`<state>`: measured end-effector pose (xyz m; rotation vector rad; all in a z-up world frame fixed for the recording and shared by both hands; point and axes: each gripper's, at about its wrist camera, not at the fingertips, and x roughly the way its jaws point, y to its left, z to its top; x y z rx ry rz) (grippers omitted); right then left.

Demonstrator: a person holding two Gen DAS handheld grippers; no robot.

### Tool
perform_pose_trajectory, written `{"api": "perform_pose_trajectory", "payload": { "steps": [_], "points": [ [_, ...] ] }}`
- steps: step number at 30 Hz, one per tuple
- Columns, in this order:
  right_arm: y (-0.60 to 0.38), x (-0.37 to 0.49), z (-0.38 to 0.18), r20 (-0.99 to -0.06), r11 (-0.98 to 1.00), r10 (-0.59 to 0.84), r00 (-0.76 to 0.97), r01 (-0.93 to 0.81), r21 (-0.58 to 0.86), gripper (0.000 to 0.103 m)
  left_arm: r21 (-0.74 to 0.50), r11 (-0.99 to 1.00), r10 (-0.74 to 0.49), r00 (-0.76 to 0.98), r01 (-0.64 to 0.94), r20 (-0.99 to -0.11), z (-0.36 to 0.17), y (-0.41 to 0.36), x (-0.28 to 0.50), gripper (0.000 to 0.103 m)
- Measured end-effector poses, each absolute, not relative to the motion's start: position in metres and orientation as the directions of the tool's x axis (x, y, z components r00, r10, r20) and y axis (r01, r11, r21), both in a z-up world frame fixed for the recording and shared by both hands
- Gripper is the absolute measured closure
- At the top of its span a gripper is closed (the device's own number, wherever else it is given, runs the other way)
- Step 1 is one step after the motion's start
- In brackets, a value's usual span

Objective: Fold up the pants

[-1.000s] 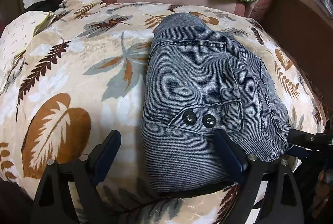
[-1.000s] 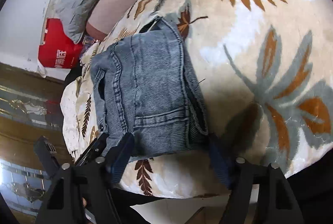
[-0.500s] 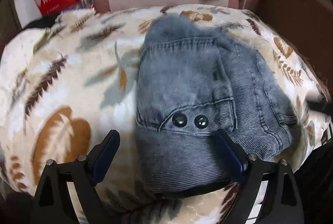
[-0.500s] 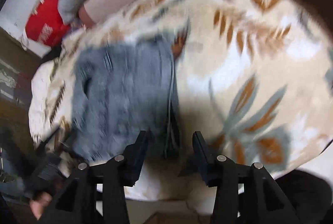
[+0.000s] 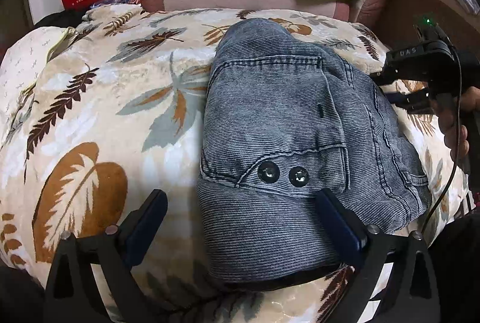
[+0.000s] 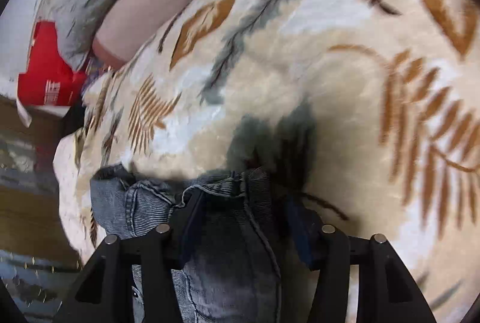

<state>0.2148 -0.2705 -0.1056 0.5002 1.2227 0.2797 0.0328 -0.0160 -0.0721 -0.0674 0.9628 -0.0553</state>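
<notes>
Right tongs (image 6: 243, 221), now over the pants (image 5: 288, 125), half-spread; left tongs (image 5: 240, 221) stay wide apart.

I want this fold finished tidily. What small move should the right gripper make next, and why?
Probably close on the denim: the right gripper straddles the edge of the folded pants, its fingers apart with cloth between them, while the left gripper waits open at the near edge.

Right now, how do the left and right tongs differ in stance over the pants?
The left tongs stand wide open at the near folded edge of the pants, gripping nothing; the right tongs are narrower and straddle a bunched edge. Whether they pinch it is unclear. Both sit over the leaf-print blanket.
</notes>
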Motion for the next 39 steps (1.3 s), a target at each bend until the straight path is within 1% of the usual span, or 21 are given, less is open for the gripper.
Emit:
{"api": "perform_pose_trajectory", "payload": {
  "steps": [2,4,6,8,9,12,14,16,18,19,20,22,24,26,28,30,31,32,34,36,39],
  "points": [
    [-0.266,0.209,-0.099,-0.838,0.888,0.426,0.342,0.022,0.460,0.085,-0.087,0.996,-0.080,0.572,0.015,-0.817,-0.073,-0.015,0.033,0.002],
    [-0.263,0.209,-0.097,-0.871,0.935,0.318,0.375,0.025,0.353,0.093,-0.091,0.996,-0.082,0.574,0.014,-0.814,-0.074,-0.014,0.033,0.002],
    [-0.247,0.210,-0.104,-0.901,0.980,0.188,0.390,-0.023,0.195,0.093,-0.089,0.996,-0.078,0.576,0.010,-0.814,-0.074,-0.015,0.033,0.002],
    [-0.228,0.206,-0.101,-0.894,0.995,0.100,0.437,-0.060,0.081,0.093,-0.083,0.996,-0.075,0.575,0.012,-0.814,-0.074,-0.015,0.033,0.002],
    [-0.225,0.204,-0.100,-0.891,0.996,0.081,0.448,-0.060,0.061,0.093,-0.083,0.996,-0.074,0.575,0.011,-0.815,-0.073,-0.015,0.033,0.002],
    [-0.231,0.199,-0.097,-0.883,0.995,0.096,0.460,-0.028,0.094,0.087,-0.081,0.997,-0.071,0.572,0.007,-0.817,-0.073,-0.015,0.033,0.002],
    [-0.241,0.189,-0.084,-0.867,0.993,0.110,0.486,-0.017,0.116,0.080,-0.076,0.997,-0.066,0.574,0.006,-0.816,-0.072,-0.016,0.032,0.002],
    [-0.242,0.178,-0.068,-0.839,0.993,0.103,0.535,-0.010,0.116,0.078,-0.077,0.997,-0.063,0.574,0.000,-0.816,-0.072,-0.016,0.032,0.002],
    [-0.239,0.167,-0.050,-0.805,0.993,0.104,0.584,-0.023,0.112,0.072,-0.077,0.997,-0.062,0.573,-0.001,-0.817,-0.072,-0.016,0.032,0.002],
    [-0.234,0.161,-0.043,-0.791,0.993,0.114,0.601,-0.045,0.109,0.067,-0.076,0.997,-0.062,0.573,-0.001,-0.817,-0.072,-0.016,0.031,0.002],
    [-0.225,0.159,-0.039,-0.784,0.993,0.116,0.610,-0.070,0.092,0.064,-0.076,0.997,-0.062,0.573,-0.001,-0.817,-0.072,-0.016,0.031,0.002],
    [-0.201,0.157,-0.041,-0.786,0.989,0.122,0.606,-0.145,0.042,0.063,-0.076,0.997,-0.062,0.573,-0.001,-0.817,-0.072,-0.016,0.031,0.002],
    [-0.179,0.163,-0.055,-0.811,0.981,0.099,0.577,-0.192,-0.017,0.063,-0.074,0.997,-0.061,0.574,0.000,-0.817,-0.072,-0.017,0.031,0.002],
    [-0.161,0.175,-0.080,-0.845,0.968,-0.003,0.535,-0.212,-0.138,0.062,-0.071,0.997,-0.058,0.575,0.000,-0.816,-0.072,-0.017,0.031,0.002],
    [-0.151,0.180,-0.088,-0.845,0.955,-0.052,0.532,-0.220,-0.197,0.062,-0.065,0.998,-0.054,0.575,0.002,-0.816,-0.071,-0.018,0.032,0.002],
    [-0.153,0.178,-0.076,-0.842,0.960,-0.036,0.538,-0.215,-0.178,0.061,-0.068,0.998,-0.058,0.572,0.004,-0.818,-0.071,-0.018,0.032,0.002],
    [-0.158,0.175,-0.070,-0.839,0.966,-0.013,0.544,-0.210,-0.151,0.058,-0.074,0.997,-0.062,0.571,0.002,-0.819,-0.071,-0.017,0.032,0.002],
    [-0.169,0.169,-0.063,-0.837,0.975,0.025,0.546,-0.199,-0.100,0.047,-0.080,0.997,-0.065,0.570,-0.002,-0.819,-0.071,-0.016,0.032,0.002],
    [-0.193,0.155,-0.056,-0.830,0.985,0.103,0.549,-0.171,0.009,0.038,-0.079,0.997,-0.063,0.569,-0.004,-0.820,-0.070,-0.017,0.032,0.002],
    [-0.216,0.141,-0.054,-0.822,0.986,0.155,0.548,-0.138,0.094,0.037,-0.075,0.997,-0.061,0.570,-0.001,-0.819,-0.069,-0.017,0.032,0.002],
    [-0.255,0.115,-0.056,-0.800,0.966,0.252,0.545,-0.088,0.245,0.037,-0.112,0.994,-0.089,0.575,-0.004,-0.814,-0.061,-0.013,0.031,0.003]
  ]
}}
